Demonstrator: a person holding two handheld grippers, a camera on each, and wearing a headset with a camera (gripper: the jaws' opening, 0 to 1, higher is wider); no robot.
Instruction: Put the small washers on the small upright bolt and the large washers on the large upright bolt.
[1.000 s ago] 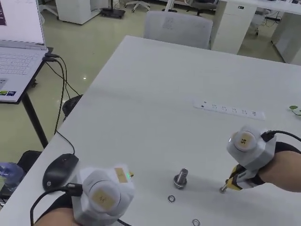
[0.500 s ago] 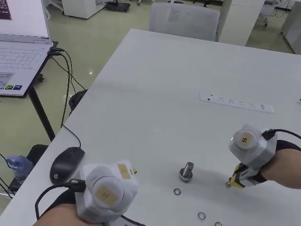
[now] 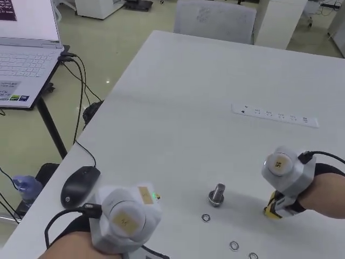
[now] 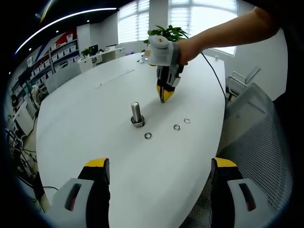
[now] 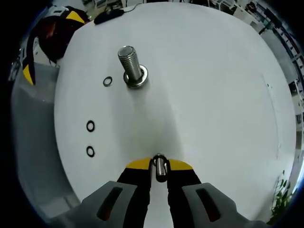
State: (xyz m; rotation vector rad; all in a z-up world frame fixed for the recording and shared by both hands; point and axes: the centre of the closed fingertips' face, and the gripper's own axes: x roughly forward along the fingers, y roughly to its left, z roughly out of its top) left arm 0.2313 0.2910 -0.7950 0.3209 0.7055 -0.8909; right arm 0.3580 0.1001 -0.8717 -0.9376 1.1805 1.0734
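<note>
A large steel bolt [image 3: 216, 195] [image 4: 137, 114] [image 5: 130, 66] stands upright on the white table [image 3: 178, 108]. Three small washers lie flat near it [image 3: 205, 218] [image 3: 234, 246] [image 3: 253, 256], in front of the bolt in the head view. My right gripper [image 3: 272, 211] [image 5: 160, 167] points down at the table to the right of the large bolt and is shut on a small bolt [image 5: 160, 166]. My left gripper [image 3: 126, 218] [image 4: 160, 166] hovers at the near left with its jaws wide apart and nothing between them.
A white power strip [image 3: 275, 115] lies further back on the table. A black mouse [image 3: 80, 185] rests by the left edge. A laptop [image 3: 21, 59] sits on a side stand at the left, and a grey chair [image 3: 213, 19] is beyond the far edge.
The head camera has shifted, bringing more washers into view. The right gripper has edged slightly away to the right of the large bolt, still shut on the small bolt.
</note>
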